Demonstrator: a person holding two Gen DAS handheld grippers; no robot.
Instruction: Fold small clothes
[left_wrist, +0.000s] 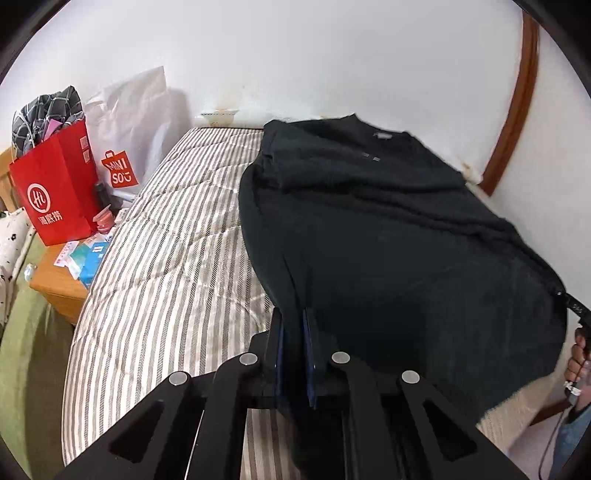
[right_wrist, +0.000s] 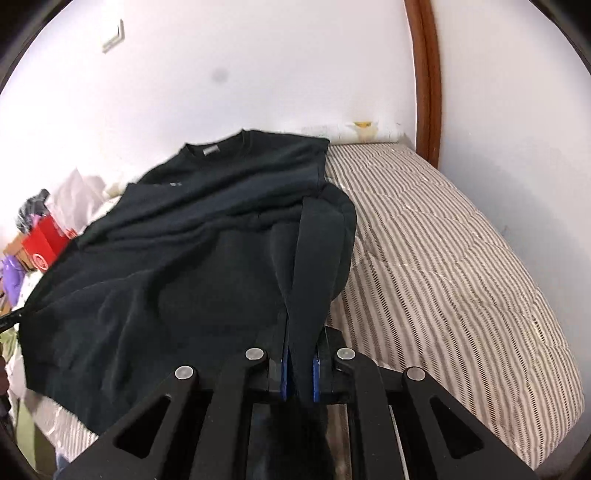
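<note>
A black sweatshirt lies spread on a striped mattress, its crew neck at the far end by the white wall and its hem toward us. We see a small grey label inside the collar, and both sleeves appear folded in across the body. The near hem is lifted off the mattress at its two corners, so that the cloth sags between them.

The left gripper is clamped on the hem's near left corner; a strip of black fabric runs between its blue pads and hangs below them. The right gripper is likewise closed on the near right corner, where a bunched fold of fabric rises from between its pads. In the left wrist view, the tip of the right gripper shows at the far right edge of the cloth, with the person's hand behind it.

The mattress reaches the wall on the far side. A brown wooden frame rises along the wall at the right. At the left, a wooden bedside table carries a red paper bag stuffed with checked cloth, a white Miniso bag behind it, and small packets near its front edge. A wall switch sits high on the wall.
</note>
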